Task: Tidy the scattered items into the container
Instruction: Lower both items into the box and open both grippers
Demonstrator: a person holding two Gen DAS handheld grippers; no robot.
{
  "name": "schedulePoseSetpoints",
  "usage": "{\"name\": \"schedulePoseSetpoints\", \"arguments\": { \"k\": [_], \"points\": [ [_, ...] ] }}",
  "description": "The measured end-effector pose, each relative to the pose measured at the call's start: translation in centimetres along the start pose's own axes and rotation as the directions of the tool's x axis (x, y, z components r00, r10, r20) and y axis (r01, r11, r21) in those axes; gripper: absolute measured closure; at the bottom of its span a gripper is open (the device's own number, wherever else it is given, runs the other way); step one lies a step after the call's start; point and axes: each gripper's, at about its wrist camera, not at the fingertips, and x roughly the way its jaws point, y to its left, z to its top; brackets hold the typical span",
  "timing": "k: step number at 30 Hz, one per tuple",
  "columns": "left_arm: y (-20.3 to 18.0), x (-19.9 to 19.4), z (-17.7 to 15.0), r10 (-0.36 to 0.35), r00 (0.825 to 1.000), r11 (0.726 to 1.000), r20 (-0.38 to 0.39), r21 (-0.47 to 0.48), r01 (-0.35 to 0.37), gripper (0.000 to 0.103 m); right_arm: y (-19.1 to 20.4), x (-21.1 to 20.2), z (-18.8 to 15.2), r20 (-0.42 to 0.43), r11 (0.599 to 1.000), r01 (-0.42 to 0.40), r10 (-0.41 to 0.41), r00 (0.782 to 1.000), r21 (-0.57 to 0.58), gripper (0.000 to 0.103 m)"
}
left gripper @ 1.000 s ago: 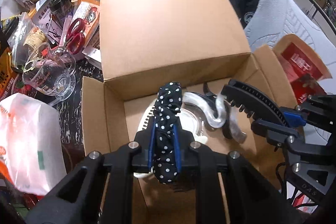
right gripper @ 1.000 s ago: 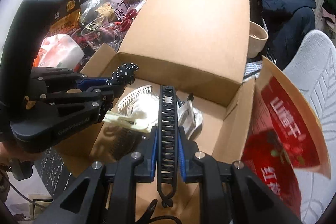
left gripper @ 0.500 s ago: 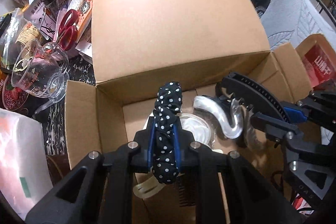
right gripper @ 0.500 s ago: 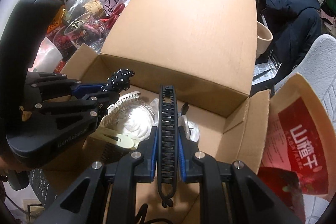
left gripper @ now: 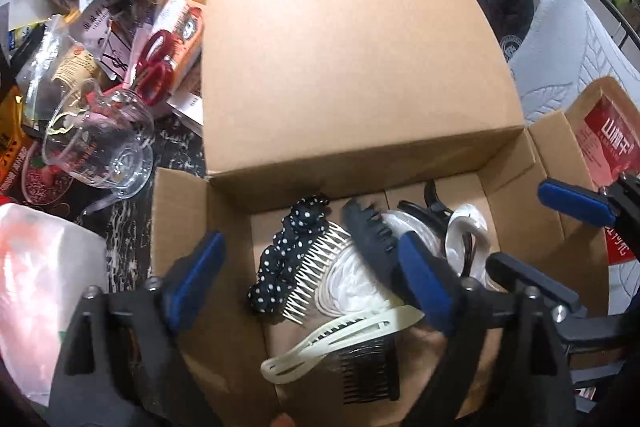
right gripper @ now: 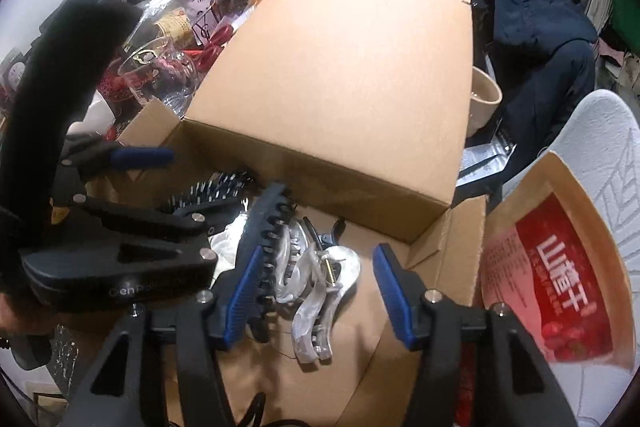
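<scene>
Left gripper (left gripper: 316, 283) jaws just spread wide over the open cardboard box (left gripper: 180, 227), polka-dot scrunchie (left gripper: 290, 251) released onto its floor, right gripper (right gripper: 312, 291) just opened, black toothed hair clip (right gripper: 262, 243) leaning against its nine-o'clock finger, glass cup (left gripper: 100, 147) at ten o'clock on the cluttered table (left gripper: 120, 223)

Both wrist views look steeply down, close, sharing cardboard box (left gripper: 360, 47) interior.

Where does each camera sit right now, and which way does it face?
Left wrist: on the left gripper, angled down into the cardboard box; its open fingers frame the polka-dot scrunchie, and the right gripper shows.
Right wrist: on the right gripper, angled down at the black clip; the left gripper shows.
Shared: box, black clip.
</scene>
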Motion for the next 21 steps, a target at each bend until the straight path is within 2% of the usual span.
{"name": "schedulePoseSetpoints", "arguments": {
  "k": [3,21],
  "points": [
    [0.0,-0.3,0.2,0.021,1.000,1.000,-0.005,0.015,-0.021,0.006,-0.3,-0.6,0.0,0.003,1.000,0.006,-0.006,1.000,0.014,0.044],
    [-0.6,-5.1,-1.2,0.030,0.998,0.998,0.048,0.045,-0.032,0.006,0.4,-4.7,-0.2,0.037,1.000,0.025,-0.025,0.999,0.007,0.036]
  ]
}}
